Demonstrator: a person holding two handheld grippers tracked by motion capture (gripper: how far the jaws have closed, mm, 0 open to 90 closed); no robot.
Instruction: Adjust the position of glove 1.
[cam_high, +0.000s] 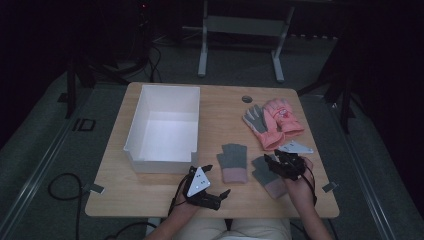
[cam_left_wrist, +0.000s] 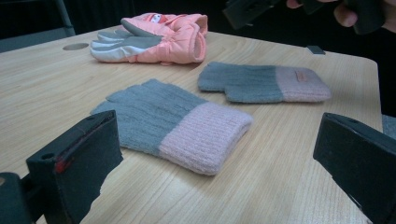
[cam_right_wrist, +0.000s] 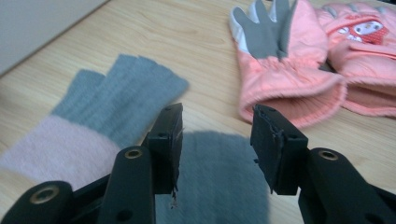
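Note:
Two grey knit gloves with pink cuffs lie flat on the wooden table. The first knit glove (cam_high: 233, 162) (cam_left_wrist: 173, 126) (cam_right_wrist: 107, 112) rests in front of the white box. The second knit glove (cam_high: 270, 184) (cam_left_wrist: 264, 83) (cam_right_wrist: 219, 182) lies to its right, partly under my right gripper (cam_high: 272, 160) (cam_right_wrist: 218, 112). That gripper hovers just above it, jaws open with nothing between them. My left gripper (cam_high: 220, 196) (cam_left_wrist: 215, 126) sits low near the front edge, jaws wide open, pointing at the first knit glove from a short distance.
A pair of pink padded gloves (cam_high: 272, 122) (cam_left_wrist: 159, 39) (cam_right_wrist: 299, 65) lies at the back right, one palm up. A white open box (cam_high: 134, 131) stands on the left half of the table. A round cable hole (cam_high: 247, 99) sits near the far edge.

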